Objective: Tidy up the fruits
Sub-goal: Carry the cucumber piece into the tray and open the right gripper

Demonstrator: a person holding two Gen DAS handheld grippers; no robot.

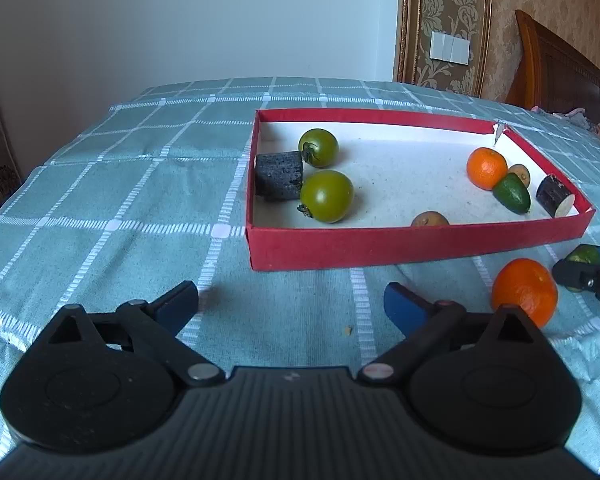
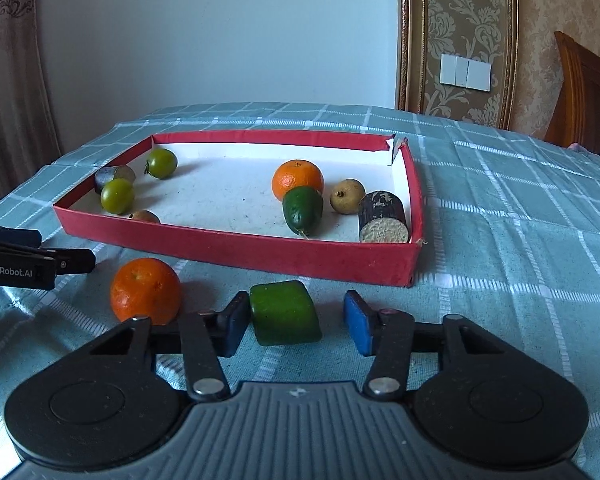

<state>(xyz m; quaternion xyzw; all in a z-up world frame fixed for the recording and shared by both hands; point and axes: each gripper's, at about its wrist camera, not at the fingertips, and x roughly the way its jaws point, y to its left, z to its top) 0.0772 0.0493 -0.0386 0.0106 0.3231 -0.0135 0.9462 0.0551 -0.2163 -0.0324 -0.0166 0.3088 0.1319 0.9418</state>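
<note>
- Right gripper (image 2: 298,322): jaws apart around a green block-shaped fruit (image 2: 284,318). Left pad (image 2: 233,326) touches it, right pad stands clear with a visible gap, so no grip.
- Left gripper (image 1: 292,300): jaws wide apart, nothing between them, over bare checked cloth (image 1: 100,200) just before the near wall of the red box (image 1: 380,246).
- Green block lies on the cloth outside the box, near the middle of its near wall.
- Loose orange (image 2: 146,290) also on the cloth outside that wall, just left of the green block.
- Box, left end: two green tomatoes (image 1: 318,147) (image 1: 326,196) against a dark cylinder (image 1: 279,176).
- Box, right end: second orange (image 2: 298,180), dark green oval fruit (image 2: 303,210) touching it, small tan fruit (image 2: 347,196), dark log piece (image 2: 384,218) in the near right corner.
- Small brown fruit (image 2: 145,216) against the near wall, half hidden.
</note>
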